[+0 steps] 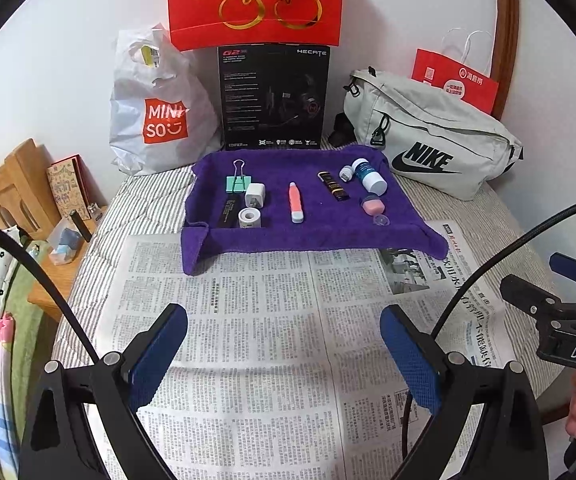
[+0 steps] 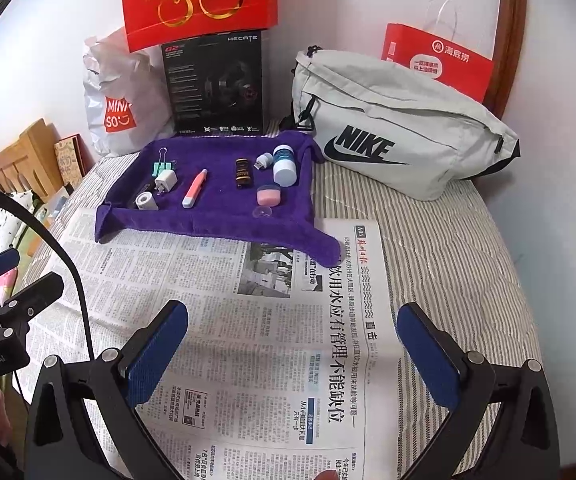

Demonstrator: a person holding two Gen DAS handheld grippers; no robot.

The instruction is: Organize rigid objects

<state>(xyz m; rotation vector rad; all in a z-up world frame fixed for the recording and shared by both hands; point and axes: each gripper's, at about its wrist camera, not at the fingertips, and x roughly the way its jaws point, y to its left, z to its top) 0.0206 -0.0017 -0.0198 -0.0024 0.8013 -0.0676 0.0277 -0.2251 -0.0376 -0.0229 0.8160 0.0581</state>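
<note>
Left wrist: pink pen lengthwise, upright.

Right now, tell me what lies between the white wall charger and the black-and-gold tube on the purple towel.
Only the pink-and-white pen lies between the white wall charger and the black-and-gold tube, apart from both, on the purple towel. Both wrist views show it.
</note>
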